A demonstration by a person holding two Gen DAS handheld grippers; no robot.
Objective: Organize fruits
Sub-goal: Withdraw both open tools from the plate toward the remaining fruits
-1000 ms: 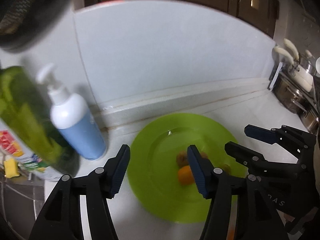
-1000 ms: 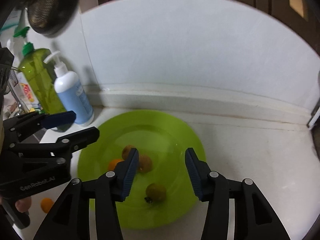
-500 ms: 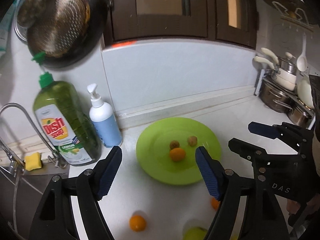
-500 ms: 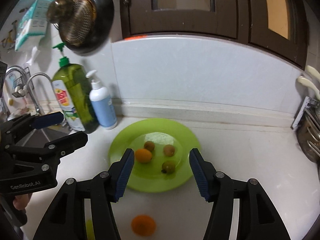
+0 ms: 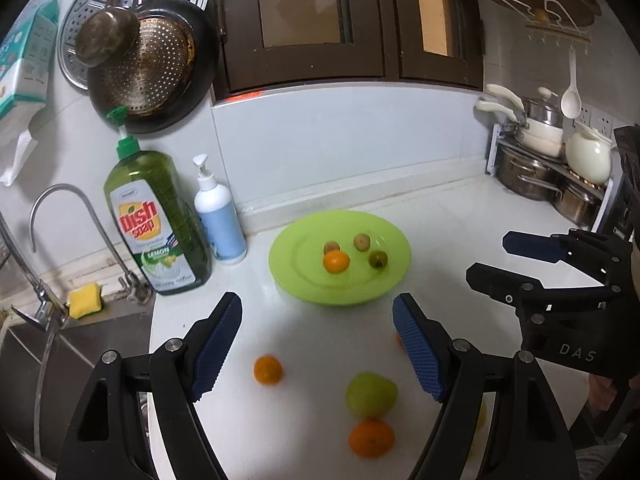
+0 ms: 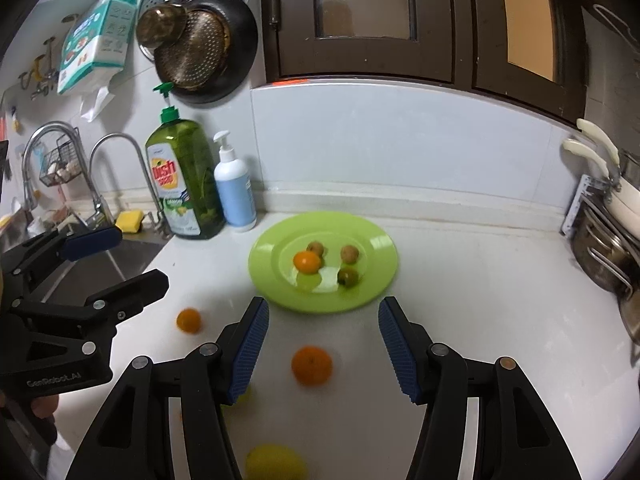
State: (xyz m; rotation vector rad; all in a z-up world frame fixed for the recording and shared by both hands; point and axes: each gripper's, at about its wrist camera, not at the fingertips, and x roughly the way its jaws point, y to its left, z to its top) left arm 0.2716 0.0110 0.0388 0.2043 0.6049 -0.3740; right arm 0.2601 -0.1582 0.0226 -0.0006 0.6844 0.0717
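Fruits: one orange (image 5: 336, 261) and three small brownish ones sit on the green plate (image 5: 394, 280), while several oranges (image 6: 311, 365) and a pear (image 5: 371, 395) lie loose before it; left gripper (image 5: 318, 344) and right gripper (image 6: 322, 346) empty, jaws apart.

My left gripper (image 5: 316, 344) and right gripper (image 6: 322, 346) both tilt downward side by side, blue-padded jaws spread apart, nothing between them.
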